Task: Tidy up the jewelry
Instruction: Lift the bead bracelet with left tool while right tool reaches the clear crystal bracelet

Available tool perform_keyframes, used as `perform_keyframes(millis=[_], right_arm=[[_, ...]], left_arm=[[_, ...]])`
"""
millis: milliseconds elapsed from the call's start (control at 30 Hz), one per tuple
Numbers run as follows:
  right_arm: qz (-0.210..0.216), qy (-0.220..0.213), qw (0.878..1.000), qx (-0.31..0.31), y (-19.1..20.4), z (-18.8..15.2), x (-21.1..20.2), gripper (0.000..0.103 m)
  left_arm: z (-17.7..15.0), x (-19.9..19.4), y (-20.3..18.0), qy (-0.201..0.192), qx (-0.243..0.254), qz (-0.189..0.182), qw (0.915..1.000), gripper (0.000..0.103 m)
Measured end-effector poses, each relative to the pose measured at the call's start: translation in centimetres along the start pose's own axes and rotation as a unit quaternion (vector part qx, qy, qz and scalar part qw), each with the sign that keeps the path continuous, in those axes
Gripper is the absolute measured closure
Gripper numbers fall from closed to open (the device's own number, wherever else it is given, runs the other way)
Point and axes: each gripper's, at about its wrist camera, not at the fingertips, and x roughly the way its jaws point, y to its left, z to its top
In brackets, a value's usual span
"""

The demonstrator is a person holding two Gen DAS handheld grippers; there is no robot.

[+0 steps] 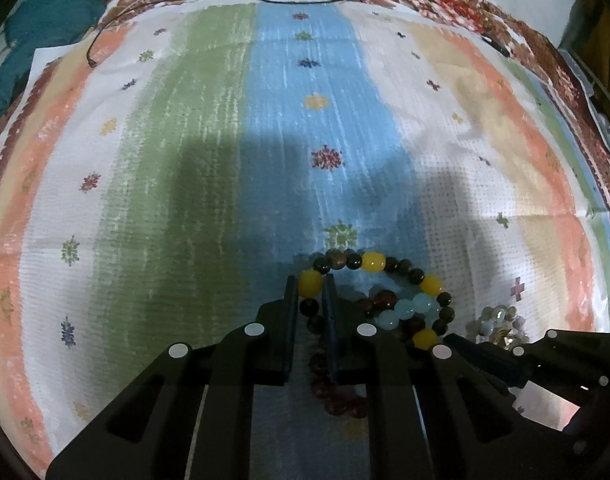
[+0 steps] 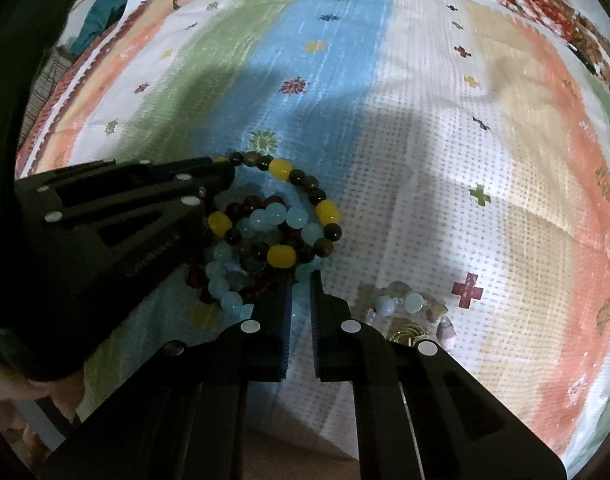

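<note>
striped cloth: bracelet pile near edge | L gripper clamped on yellow-dark bead bracelet, ring lies fwd-right of it | R gripper narrow gap, pale-blue bracelet dead ahead, R nearer | charm cluster beside.

We can read no text in these pictures. The left gripper carries some embossed marks, but they are too dark.
</note>
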Motion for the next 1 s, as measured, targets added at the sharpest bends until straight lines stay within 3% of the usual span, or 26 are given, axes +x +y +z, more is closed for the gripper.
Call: perform_keyframes(millis=[633,667,700,733,1000], right_arm=[[0.007,0.012,0.999,0.03,-0.8,0.5,-0.1,0.101],[0.008,0.011,0.999,0.031,-0.9,0.5,-0.2,0.085],[0.012,0.008,0.999,0.033,-0.7,0.7,-0.1,0.055],[0.018,0.004,0.999,0.032,-0.6,0.8,-0.2,0.051],[0.007,0.012,0.999,0.031,-0.5,0.7,0.3,0.051]], left_arm=[[-0.1,-0.3,0.0,0.007,0.0,-0.002,1.0,0.091],[-0.1,-0.3,0.0,0.007,-0.001,-0.002,1.0,0.091],[-0.1,-0.3,0.0,0.007,-0.001,-0.002,1.0,0.091],[0.0,-0.3,0.1,0.007,-0.001,-0.002,1.0,0.091],[-0.1,-0.1,0.0,0.008,0.0,0.002,1.0,0.091]])
